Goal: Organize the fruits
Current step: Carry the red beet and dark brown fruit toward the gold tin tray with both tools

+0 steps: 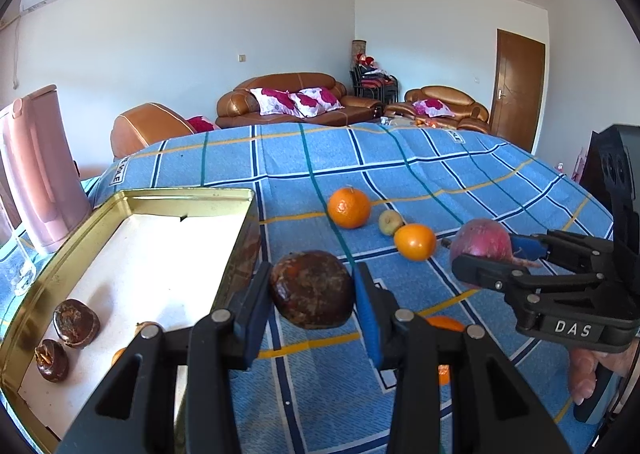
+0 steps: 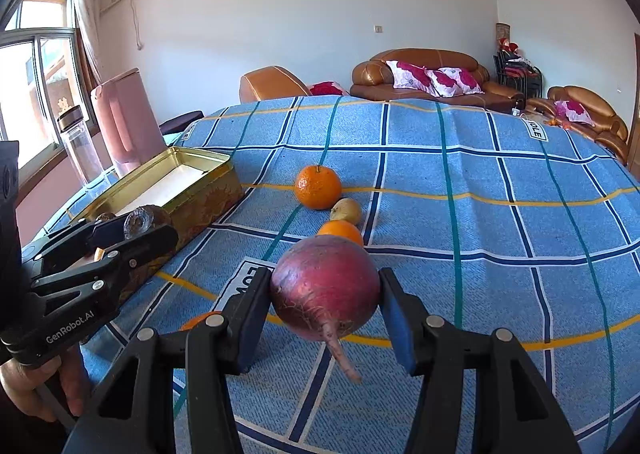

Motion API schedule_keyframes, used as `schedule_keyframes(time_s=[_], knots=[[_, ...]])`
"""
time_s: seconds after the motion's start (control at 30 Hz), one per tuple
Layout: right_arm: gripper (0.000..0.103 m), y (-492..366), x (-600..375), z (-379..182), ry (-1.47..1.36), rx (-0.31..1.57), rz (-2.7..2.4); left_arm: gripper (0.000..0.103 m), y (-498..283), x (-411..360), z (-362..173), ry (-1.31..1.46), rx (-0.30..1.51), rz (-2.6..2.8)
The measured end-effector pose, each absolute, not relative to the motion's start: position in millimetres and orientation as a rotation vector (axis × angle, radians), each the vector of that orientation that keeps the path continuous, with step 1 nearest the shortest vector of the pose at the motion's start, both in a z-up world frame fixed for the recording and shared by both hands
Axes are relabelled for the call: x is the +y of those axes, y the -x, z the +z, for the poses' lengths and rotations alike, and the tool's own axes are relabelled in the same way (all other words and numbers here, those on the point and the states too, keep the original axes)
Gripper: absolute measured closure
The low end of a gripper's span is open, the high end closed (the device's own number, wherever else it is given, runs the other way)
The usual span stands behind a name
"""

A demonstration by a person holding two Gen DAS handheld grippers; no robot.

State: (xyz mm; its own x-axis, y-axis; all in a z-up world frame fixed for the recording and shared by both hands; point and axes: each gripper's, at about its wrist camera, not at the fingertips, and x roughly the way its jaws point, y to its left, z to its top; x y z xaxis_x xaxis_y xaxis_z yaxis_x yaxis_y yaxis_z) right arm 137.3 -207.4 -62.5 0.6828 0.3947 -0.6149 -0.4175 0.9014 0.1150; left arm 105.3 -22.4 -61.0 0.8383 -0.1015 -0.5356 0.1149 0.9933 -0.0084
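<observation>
The worktop (image 1: 460,174), draped in a blue plaid cloth, is carrying a gold tin (image 1: 224,194) along its left side. The right gripper (image 2: 325,296) is clamping a round purple-red root vegetable (image 2: 325,290) just above the cloth, its pads pressing both flanks while the thin taproot is pointing back toward the camera. The left gripper (image 1: 312,290) is squeezing a wrinkled, dark brown fruit (image 1: 312,288) at its narrowest setting, hanging just beside the tin's right wall. Beyond them, a stemmed orange (image 1: 349,208), a second orange (image 1: 415,241) and a small yellowish fruit (image 1: 391,221) between them are sitting in a loose row on the cloth. Two more dark brown fruits (image 1: 76,323) are lying inside the tin, near its front corner.
</observation>
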Motion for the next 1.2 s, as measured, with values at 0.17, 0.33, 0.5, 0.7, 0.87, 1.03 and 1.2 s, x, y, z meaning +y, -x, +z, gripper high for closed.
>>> schedule_keyframes(time_s=[0.17, 0.33, 0.5, 0.7, 0.87, 1.03, 1.2], knots=[[0.048, -131.9, -206.4, -59.5, 0.049, 0.646, 0.452, 0.062, -102.1, -22.2, -59.8, -0.025, 0.548, -0.106], [0.048, -128.7, -204.5, -58.0, 0.061, 0.626, 0.460, 0.062, -98.8, -22.9, -58.4, -0.029, 0.530, -0.099], [0.048, -124.4, -205.2, -55.9, 0.064, 0.601, 0.465, 0.062, -96.0, -23.0, -56.9, -0.034, 0.514, -0.095], [0.048, -120.2, -204.8, -53.9, 0.072, 0.576, 0.469, 0.062, -93.8, -23.2, -55.9, -0.035, 0.500, -0.095], [0.048, -115.2, -205.2, -51.4, 0.076, 0.549, 0.472, 0.062, -87.9, -23.5, -53.6, -0.038, 0.469, -0.093], [0.048, -111.1, -205.0, -49.6, 0.079, 0.525, 0.478, 0.062, -84.7, -25.7, -51.7, -0.050, 0.449, -0.088], [0.048, -106.3, -204.9, -47.2, 0.082, 0.497, 0.482, 0.062, -80.1, -24.3, -49.6, -0.043, 0.426, -0.089]])
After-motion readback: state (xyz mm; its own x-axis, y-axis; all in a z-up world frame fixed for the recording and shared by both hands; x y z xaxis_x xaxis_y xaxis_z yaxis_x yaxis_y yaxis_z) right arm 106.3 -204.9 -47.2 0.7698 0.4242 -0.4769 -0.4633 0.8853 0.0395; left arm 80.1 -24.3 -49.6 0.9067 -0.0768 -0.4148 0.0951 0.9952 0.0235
